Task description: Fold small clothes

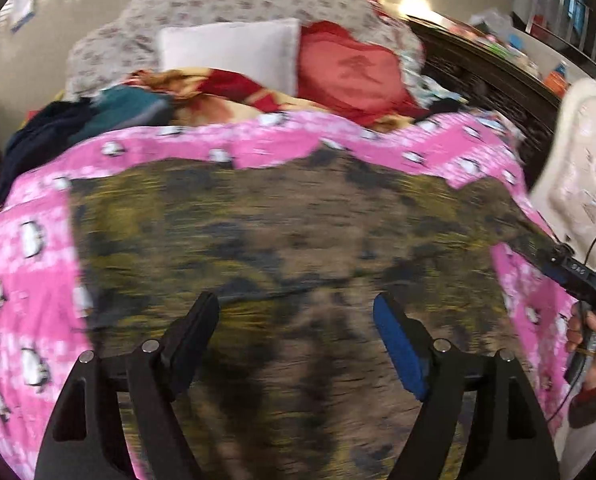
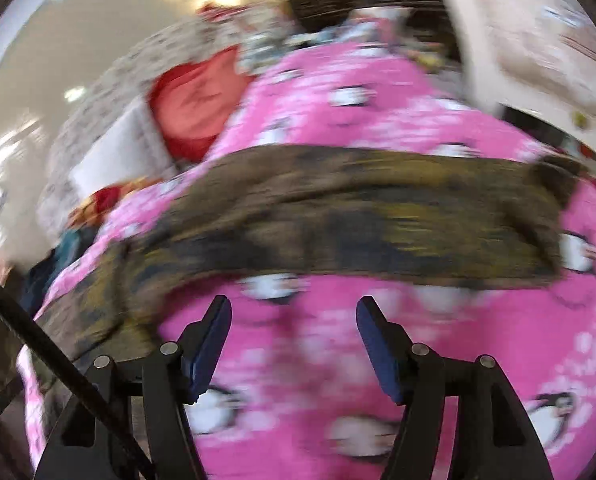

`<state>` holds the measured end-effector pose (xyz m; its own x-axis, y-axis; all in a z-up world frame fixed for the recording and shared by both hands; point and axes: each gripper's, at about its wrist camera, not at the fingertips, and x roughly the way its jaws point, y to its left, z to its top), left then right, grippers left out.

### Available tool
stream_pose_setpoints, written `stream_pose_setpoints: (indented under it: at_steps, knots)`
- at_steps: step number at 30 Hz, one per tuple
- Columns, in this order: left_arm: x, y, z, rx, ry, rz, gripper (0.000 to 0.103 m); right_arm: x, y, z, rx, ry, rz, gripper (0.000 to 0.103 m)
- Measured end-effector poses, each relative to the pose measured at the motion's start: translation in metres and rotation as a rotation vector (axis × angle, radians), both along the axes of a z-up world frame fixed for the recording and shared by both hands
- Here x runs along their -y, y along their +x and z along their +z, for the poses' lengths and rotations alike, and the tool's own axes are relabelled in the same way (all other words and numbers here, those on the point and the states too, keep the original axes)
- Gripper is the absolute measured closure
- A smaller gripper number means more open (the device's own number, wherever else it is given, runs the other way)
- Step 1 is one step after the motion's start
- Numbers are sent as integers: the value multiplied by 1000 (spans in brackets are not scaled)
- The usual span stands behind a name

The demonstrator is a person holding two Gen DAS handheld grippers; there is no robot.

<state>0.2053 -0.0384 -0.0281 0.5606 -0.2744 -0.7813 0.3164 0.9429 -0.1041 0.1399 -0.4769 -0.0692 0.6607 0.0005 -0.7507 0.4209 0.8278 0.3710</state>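
Observation:
A brown and olive camouflage garment (image 1: 282,240) lies spread flat on a pink penguin-print blanket (image 1: 30,280). My left gripper (image 1: 296,312) is open and empty, hovering over the garment's near part. In the right wrist view the garment (image 2: 358,208) shows as a wide band across the pink blanket (image 2: 338,360). My right gripper (image 2: 294,320) is open and empty, over the blanket just short of the garment's near edge. The right gripper (image 1: 578,276) also shows at the garment's right corner in the left wrist view. Both views are motion-blurred.
At the far end of the bed lie a white pillow (image 1: 230,52), a red cushion (image 1: 350,72), a floral quilt (image 1: 234,0) and dark and teal clothes (image 1: 78,120). A dark wooden bed frame (image 1: 482,80) and a cream sheet (image 1: 586,176) are on the right.

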Motion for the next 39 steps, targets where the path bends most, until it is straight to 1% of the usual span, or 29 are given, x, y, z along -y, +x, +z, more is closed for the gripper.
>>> stream_pose_setpoints:
  at_steps: [2,4,6,7,9,10,12,15,17,19,20,21,22,23,24,25,26,28,31,32,33,35,37,38,39]
  knots:
    - [23,0,-3,5,5,-21,24,15,-11,-1,-5,-22,-37,34]
    - [43,5,-10,-15,-5,-42,24,33,-26,0,-11,-55,-83,34]
    - [62,6,-19,-47,-12,-64,24,56,-48,5,-20,-106,-174,33]
    - [70,7,-24,-53,-8,-71,24,66,-57,7,-20,-124,-212,32]
    - [83,6,-33,-69,1,-83,24,79,-70,9,-12,-143,-257,26]
    - [87,6,-38,-80,3,-85,24,87,-76,9,-11,-144,-279,25]
    - [94,7,-46,-99,8,-83,24,100,-80,6,-4,-122,-286,24]
    - [96,7,-54,-111,20,-75,24,102,-76,2,16,-100,-264,23]
    - [96,7,-58,-120,28,-71,24,96,-65,-1,18,-117,-246,22]
    - [92,6,-59,-127,30,-65,24,92,-49,-7,-2,-162,-217,23]
    - [91,6,-59,-128,29,-64,24,92,-44,-11,-17,-185,-208,41]
    - [88,6,-58,-126,28,-62,24,93,-36,-16,-50,-220,-202,83]
    - [85,5,-56,-123,27,-60,24,95,-33,-19,-76,-238,-210,93]
    - [80,6,-53,-118,26,-57,24,101,-36,-18,-63,-225,-233,93]
    - [77,7,-51,-113,22,-53,24,106,-40,-16,-31,-183,-242,94]
    - [73,9,-48,-110,17,-48,24,111,-45,-10,11,-126,-249,94]
    - [68,10,-44,-105,9,-41,24,112,-50,1,53,-103,-248,94]
    - [56,13,-33,-93,-13,-28,24,105,-51,26,120,-104,-216,95]
    - [34,16,-15,-67,-57,-2,24,80,-44,75,250,-80,-111,95]
    - [25,16,-8,-57,-72,9,24,64,-38,96,298,-86,-63,95]
    - [16,17,0,-45,-87,22,24,52,-33,112,330,-90,-24,95]
    - [-4,18,13,-20,-114,49,24,13,-14,148,403,-82,99,95]
    - [-24,19,23,-2,-138,81,24,-21,2,172,439,-83,191,95]
    - [-35,20,28,4,-149,97,24,-47,14,185,458,-86,257,95]
    - [-46,21,31,9,-163,112,24,-66,21,192,467,-89,300,95]
